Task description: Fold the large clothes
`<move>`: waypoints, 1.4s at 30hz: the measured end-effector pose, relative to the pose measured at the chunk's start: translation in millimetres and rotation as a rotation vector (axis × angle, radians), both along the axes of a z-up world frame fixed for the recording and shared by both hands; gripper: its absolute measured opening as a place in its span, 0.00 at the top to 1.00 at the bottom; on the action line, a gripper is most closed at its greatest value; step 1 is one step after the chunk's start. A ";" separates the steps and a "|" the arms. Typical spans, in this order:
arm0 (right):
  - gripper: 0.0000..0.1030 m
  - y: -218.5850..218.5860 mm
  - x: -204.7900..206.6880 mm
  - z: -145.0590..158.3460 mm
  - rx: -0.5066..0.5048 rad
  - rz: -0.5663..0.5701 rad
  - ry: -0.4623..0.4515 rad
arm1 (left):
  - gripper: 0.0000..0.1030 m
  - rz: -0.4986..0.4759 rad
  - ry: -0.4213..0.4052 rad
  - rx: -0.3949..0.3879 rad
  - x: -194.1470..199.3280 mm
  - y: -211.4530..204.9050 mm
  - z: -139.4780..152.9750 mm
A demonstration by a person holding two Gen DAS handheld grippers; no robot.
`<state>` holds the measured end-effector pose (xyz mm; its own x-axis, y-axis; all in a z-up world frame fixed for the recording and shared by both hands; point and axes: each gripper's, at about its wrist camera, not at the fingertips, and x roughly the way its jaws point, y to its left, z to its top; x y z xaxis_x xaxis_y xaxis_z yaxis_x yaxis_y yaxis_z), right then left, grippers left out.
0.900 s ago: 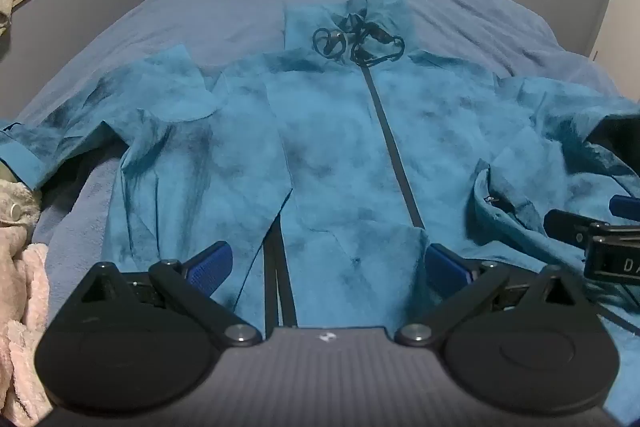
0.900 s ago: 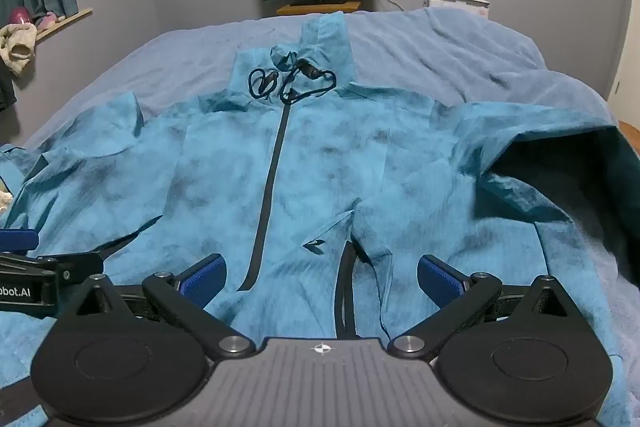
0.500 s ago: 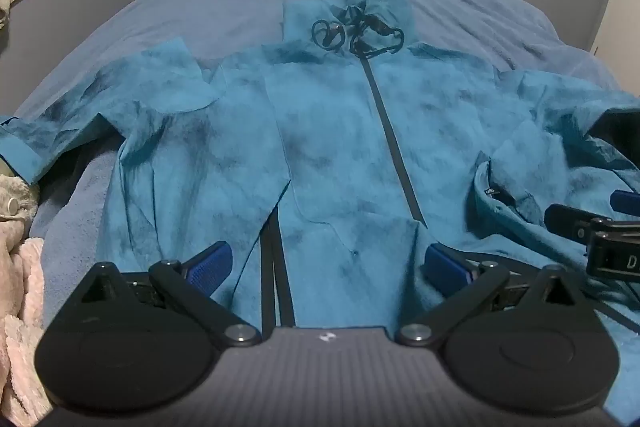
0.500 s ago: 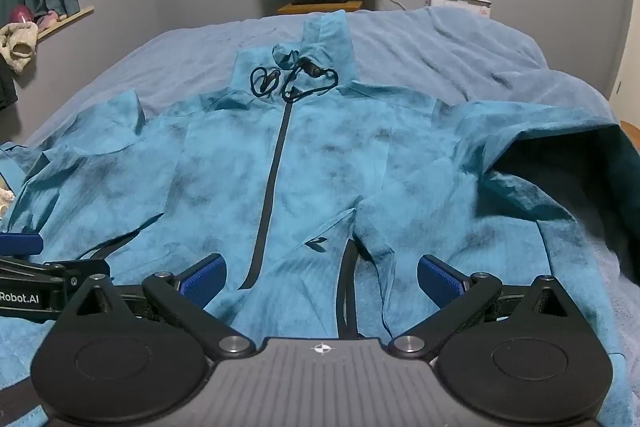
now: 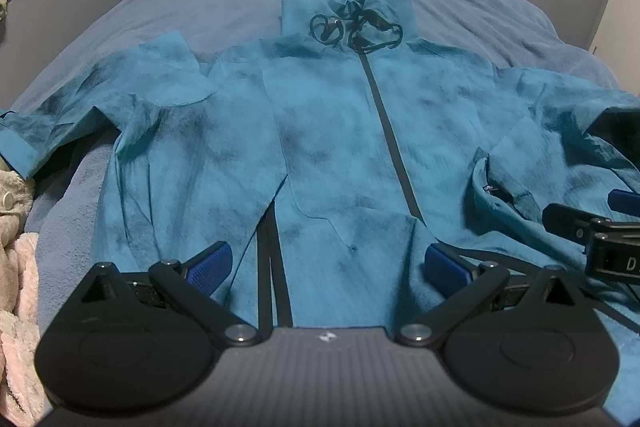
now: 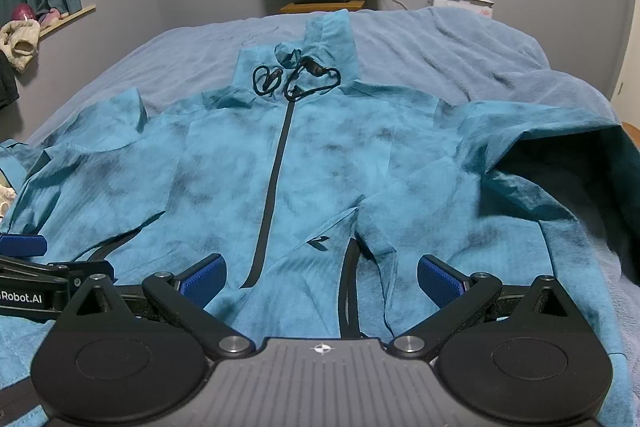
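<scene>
Left wrist view: left gripper (image 5: 326, 265) jaws wide apart, empty, over jacket (image 5: 320, 147) hem; jacket sits lower in frame than moment ago, so gripper has crept forward.

Right wrist view: right gripper (image 6: 320, 279) jaws apart, empty; jacket ahead, flat on bed (image 6: 460, 39), barely shifted. Grasp not yet begun.

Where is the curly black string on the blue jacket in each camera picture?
Left wrist view: the black drawstring lies top centre, at the jacket collar, right of the middle.
Right wrist view: the drawstring lies upper centre, left of the middle.
Shared landmark: the dark zipper runs down from it in both views.
</scene>
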<state>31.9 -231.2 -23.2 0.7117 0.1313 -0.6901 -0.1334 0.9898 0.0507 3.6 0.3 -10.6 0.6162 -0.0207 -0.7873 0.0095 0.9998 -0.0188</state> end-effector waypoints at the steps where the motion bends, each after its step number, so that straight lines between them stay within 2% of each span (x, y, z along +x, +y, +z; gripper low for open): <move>1: 0.00 -0.4 0.2 0.2 0.001 -0.001 0.000 | 0.00 0.000 0.000 0.000 0.0 0.0 -0.2; 42: 0.00 3.6 -0.4 0.5 -0.005 0.002 0.001 | 0.00 0.001 0.002 0.000 0.2 0.4 -0.2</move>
<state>31.5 -227.6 -22.7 0.7106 0.1290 -0.6917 -0.1351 0.9898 0.0457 3.9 0.7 -10.8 0.6151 -0.0203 -0.7882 0.0082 0.9998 -0.0193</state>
